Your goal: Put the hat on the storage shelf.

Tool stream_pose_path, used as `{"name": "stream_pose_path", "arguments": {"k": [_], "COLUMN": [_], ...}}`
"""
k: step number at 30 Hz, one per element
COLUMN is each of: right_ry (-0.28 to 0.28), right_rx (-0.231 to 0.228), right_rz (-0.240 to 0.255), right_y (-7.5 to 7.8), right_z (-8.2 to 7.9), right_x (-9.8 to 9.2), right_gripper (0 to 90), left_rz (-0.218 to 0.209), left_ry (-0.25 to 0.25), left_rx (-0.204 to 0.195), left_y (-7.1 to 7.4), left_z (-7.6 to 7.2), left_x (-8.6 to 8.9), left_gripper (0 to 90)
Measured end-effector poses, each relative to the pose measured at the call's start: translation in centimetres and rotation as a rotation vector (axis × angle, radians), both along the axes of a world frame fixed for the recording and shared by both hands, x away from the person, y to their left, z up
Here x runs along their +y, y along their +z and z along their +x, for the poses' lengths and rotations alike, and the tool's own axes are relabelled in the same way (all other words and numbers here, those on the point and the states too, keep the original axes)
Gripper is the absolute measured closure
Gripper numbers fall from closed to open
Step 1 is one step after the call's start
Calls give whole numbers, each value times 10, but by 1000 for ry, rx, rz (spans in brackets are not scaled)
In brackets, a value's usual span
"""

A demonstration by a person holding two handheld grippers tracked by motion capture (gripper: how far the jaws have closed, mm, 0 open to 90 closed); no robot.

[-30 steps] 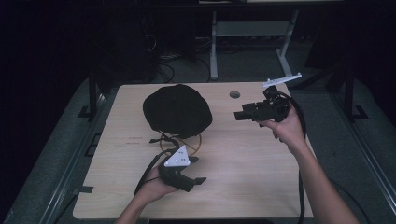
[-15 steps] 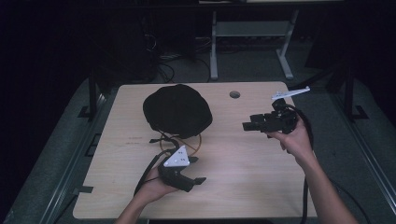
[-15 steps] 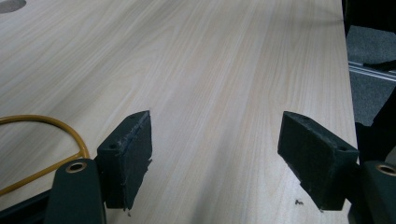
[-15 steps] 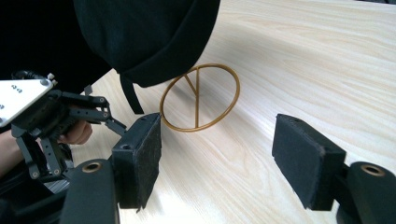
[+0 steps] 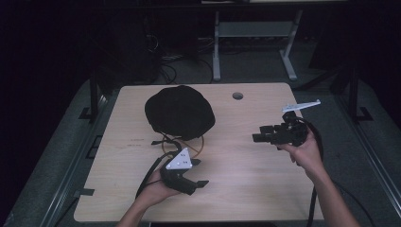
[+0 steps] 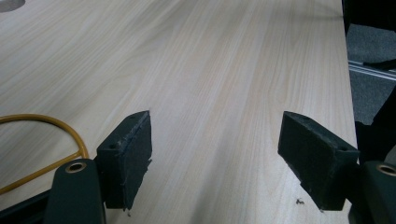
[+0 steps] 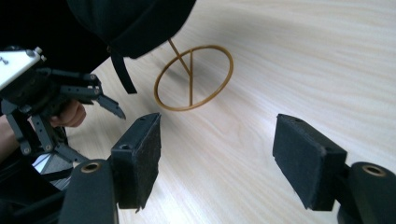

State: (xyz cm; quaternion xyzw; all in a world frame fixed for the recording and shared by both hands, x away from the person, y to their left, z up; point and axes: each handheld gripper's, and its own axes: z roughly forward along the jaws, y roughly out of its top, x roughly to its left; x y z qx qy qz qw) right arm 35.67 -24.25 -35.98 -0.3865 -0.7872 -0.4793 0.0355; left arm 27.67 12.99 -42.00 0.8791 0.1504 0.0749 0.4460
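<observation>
Table: a light wooden tabletop (image 5: 246, 179) with a round cable hole (image 5: 238, 96) near its far edge.
Black cap: a dark fabric cap (image 5: 179, 111) sat on the far left-centre of the table, a black strap hanging from its near edge; it rested on a stand.
Wire stand: a yellow wire ring (image 7: 194, 77) with a central upright lay flat on the wood beneath the cap's near edge, partly covered by it.
Left gripper: the left gripper (image 5: 198, 174) was held low over the near left of the table, just in front of the wire ring, its grey three-cornered plate on top; its jaws stood spread wide with only bare wood between them.
Right gripper: the right gripper (image 5: 258, 134) was held above the right side of the table, pointing left toward the cap; its jaws were spread apart and held nothing.
</observation>
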Motion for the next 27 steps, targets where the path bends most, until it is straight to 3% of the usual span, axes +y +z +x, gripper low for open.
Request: {"name": "stream_pose_path", "arguments": {"k": [27], "right_ry": [-34], "right_rx": [43], "right_rz": [6], "right_y": [-35], "right_z": [-34], "right_x": [-39], "right_gripper": [293], "left_rz": [7], "left_ry": [6], "left_rx": [7], "left_y": [-2], "left_z": [-1], "left_x": [-1], "left_gripper": [255]}}
